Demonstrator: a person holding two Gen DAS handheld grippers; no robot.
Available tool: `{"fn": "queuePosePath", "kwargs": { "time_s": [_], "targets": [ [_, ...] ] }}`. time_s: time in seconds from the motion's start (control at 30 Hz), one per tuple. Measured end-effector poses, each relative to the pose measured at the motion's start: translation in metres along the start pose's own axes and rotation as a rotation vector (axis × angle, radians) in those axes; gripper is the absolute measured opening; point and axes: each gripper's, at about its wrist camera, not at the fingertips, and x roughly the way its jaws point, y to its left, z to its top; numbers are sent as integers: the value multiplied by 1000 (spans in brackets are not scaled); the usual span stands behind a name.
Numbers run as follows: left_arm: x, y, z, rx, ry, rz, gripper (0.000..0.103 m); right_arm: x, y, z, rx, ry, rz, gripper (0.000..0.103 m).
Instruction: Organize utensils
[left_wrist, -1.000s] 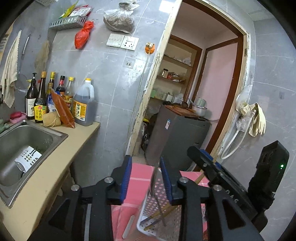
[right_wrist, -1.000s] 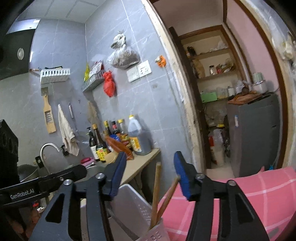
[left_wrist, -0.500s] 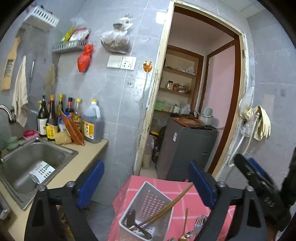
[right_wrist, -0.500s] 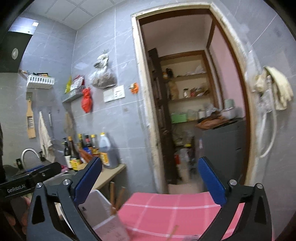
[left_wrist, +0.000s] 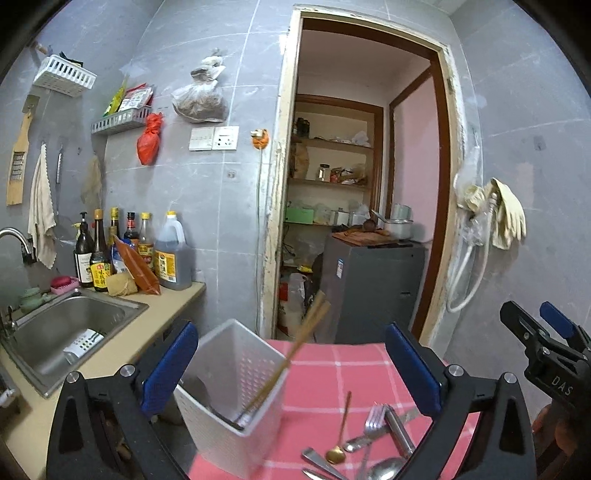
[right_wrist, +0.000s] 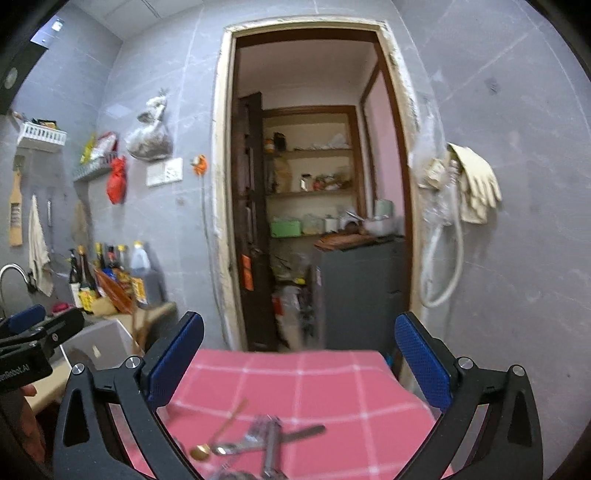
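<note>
A white perforated utensil basket (left_wrist: 236, 391) stands on the left of a pink checked tablecloth (left_wrist: 354, 373). Wooden chopsticks (left_wrist: 295, 354) and a dark utensil lean inside it. Loose metal cutlery lies to its right: a gold spoon (left_wrist: 341, 428), a fork (left_wrist: 373, 421), other steel pieces. My left gripper (left_wrist: 291, 369) is open wide above the basket, empty. My right gripper (right_wrist: 299, 365) is open wide, empty, above the blurred cutlery (right_wrist: 258, 439). The basket (right_wrist: 99, 343) shows at the right wrist view's left.
A steel sink (left_wrist: 62, 332) and counter with sauce bottles (left_wrist: 129, 251) lie left of the table. A doorway (left_wrist: 362, 206) with a grey cabinet (left_wrist: 369, 288) is behind. Gloves and a hose (left_wrist: 491, 221) hang on the right wall.
Both grippers opened from nearly closed to wide and drew back and up from the basket. The chopsticks now rest in the basket, and the loose cutlery has come into view.
</note>
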Motion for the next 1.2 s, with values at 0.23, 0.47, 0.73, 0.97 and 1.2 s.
{"fn": "queuePosePath", "kwargs": {
  "time_s": [0.23, 0.47, 0.73, 0.97, 1.2],
  "targets": [
    [0, -18, -37, 24, 65, 2, 102, 4, -26, -36, 15, 104, -31, 102],
    [13, -31, -75, 76, 186, 2, 102, 25, -35, -76, 13, 235, 43, 102],
    [39, -36, -109, 69, 340, -18, 102, 61, -39, -115, 22, 422, 139, 101],
    [64, -33, -121, -3, 439, -68, 92, 97, -35, -139, 47, 599, 238, 73],
    [96, -31, -136, -58, 579, -77, 66, 128, -17, -149, 13, 692, 276, 54]
  ]
}}
